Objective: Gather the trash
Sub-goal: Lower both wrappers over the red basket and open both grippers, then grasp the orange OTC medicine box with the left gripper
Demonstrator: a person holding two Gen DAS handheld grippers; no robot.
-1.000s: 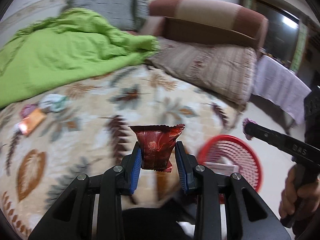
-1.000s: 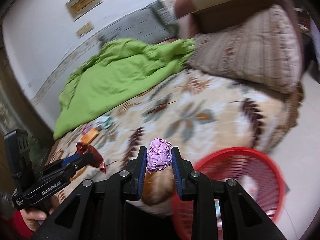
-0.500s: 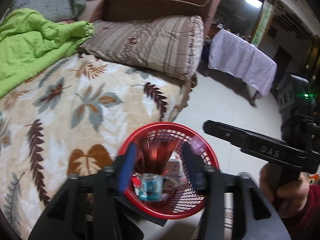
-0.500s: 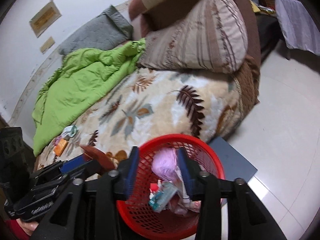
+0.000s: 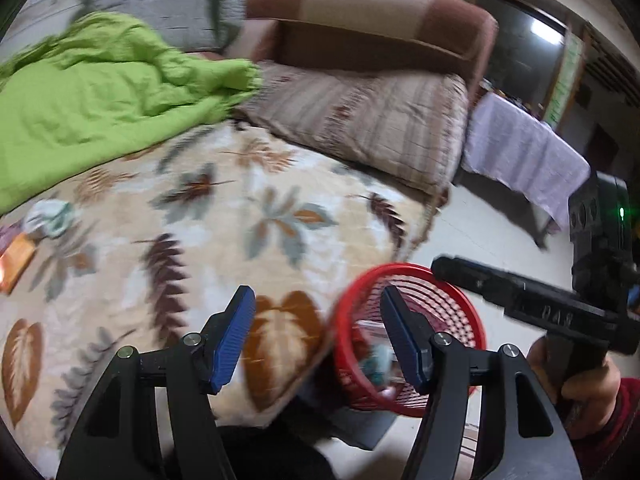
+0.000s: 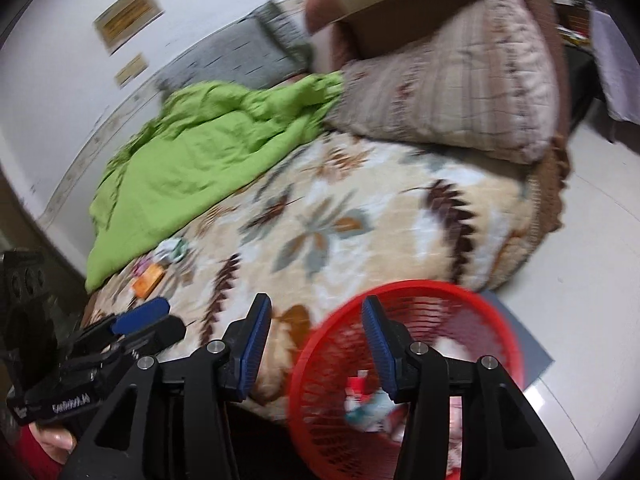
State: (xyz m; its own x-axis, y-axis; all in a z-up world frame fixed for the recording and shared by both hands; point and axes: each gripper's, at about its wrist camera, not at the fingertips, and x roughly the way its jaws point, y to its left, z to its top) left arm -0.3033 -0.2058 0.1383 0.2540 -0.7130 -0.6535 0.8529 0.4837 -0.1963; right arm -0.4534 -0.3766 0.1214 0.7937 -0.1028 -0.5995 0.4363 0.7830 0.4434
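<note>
A red mesh basket (image 5: 452, 292) (image 6: 404, 294) stands on the floor by the bed's corner and holds several pieces of trash. My left gripper (image 5: 318, 336) is open and empty, over the bed edge beside the basket. My right gripper (image 6: 316, 344) is open and empty, above the basket's near rim. Trash lies on the leaf-patterned blanket: an orange wrapper (image 5: 16, 262) (image 6: 149, 280), a white-green crumpled piece (image 5: 50, 216) (image 6: 172, 249) and a small pink piece (image 6: 141, 266). The right gripper also shows in the left wrist view (image 5: 528, 304), and the left gripper in the right wrist view (image 6: 132, 322).
A green quilt (image 5: 100, 100) (image 6: 208, 148) covers the bed's far side. A striped pillow (image 5: 372, 120) (image 6: 452, 92) and a brown headboard (image 5: 368, 20) stand behind. A cloth-covered table (image 5: 524, 160) is across the tiled floor. A grey mat (image 6: 524, 340) lies under the basket.
Both grippers have opened and let go of the red wrapper and the pink wad over the basket. Both have since swung back left toward the bed.
</note>
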